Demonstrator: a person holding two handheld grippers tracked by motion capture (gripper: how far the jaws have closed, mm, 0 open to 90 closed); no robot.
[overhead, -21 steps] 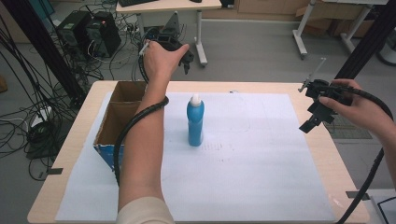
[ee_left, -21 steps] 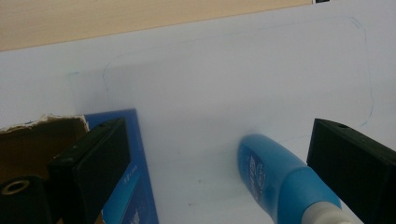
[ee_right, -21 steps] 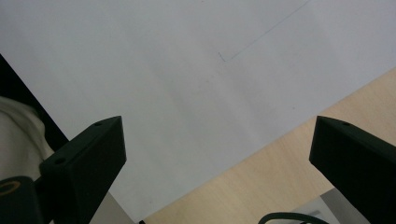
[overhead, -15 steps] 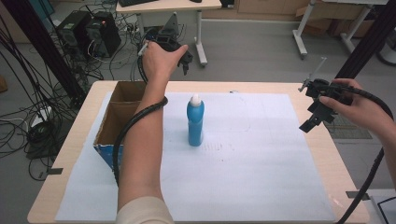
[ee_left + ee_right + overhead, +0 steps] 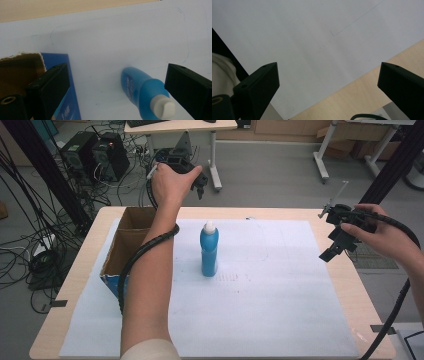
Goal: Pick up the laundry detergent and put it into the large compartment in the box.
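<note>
A blue bottle with a white cap stands upright on the white paper sheet near the middle of the table. My left gripper hangs high beyond the table's far edge, behind the bottle, held in a hand. In the left gripper view the left gripper is open, looking down on the bottle, which stands well below the jaws and apart from them. My right gripper hovers over the table's right edge. Seen in its own view, the right gripper is open and holds nothing.
An open cardboard box with blue outer sides sits at the paper's left edge, beside the left forearm. Its corner is also in the left gripper view. Faint pen outlines mark the paper. Bare wooden table borders the sheet.
</note>
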